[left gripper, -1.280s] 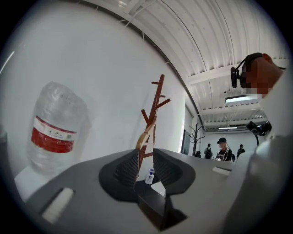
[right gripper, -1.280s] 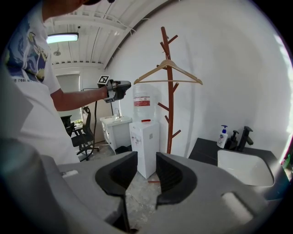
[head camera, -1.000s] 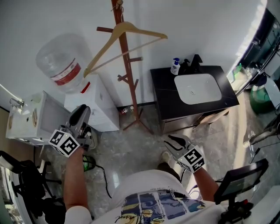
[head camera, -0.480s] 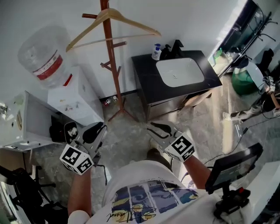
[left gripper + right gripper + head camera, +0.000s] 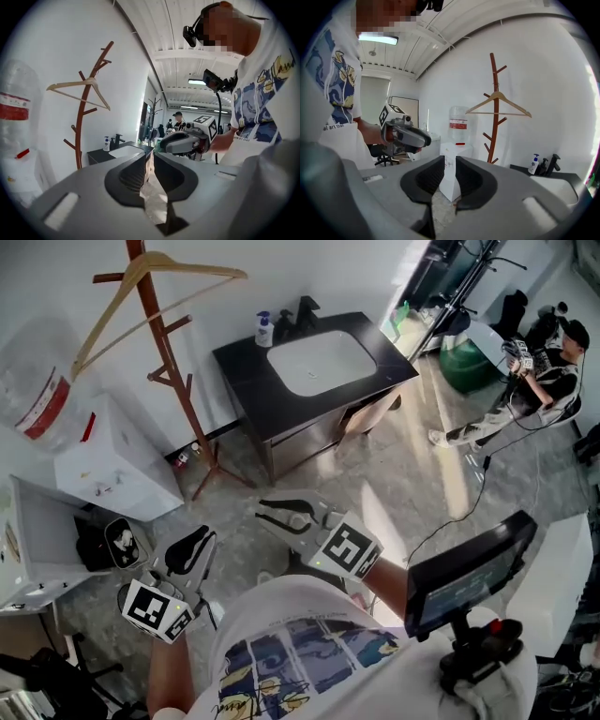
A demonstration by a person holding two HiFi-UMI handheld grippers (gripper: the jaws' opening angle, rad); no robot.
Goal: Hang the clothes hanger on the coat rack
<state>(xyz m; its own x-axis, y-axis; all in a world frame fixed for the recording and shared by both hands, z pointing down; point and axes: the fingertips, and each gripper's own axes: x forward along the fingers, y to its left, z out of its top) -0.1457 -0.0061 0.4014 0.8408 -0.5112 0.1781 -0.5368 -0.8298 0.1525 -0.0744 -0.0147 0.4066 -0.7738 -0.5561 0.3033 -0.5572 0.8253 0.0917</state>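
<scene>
The wooden clothes hanger hangs on the brown coat rack against the white wall at the upper left, its hook over a top peg. It also shows hanging on the rack in the left gripper view, hanger and rack, and in the right gripper view, hanger and rack. My left gripper is low by my body, far from the rack; its jaws are closing to a narrow gap with nothing between them. My right gripper is also near my body, jaws closing and empty.
A white water dispenser with a big bottle stands left of the rack. A black vanity with a white sink and a soap bottle stands to its right. A monitor on a stand is at lower right; a seated person is far right.
The head view has swung right, so rack and hanger sit further left. My left gripper dropped from beside the dispenser to my body. My right gripper rose. Hanger stays on the rack.
</scene>
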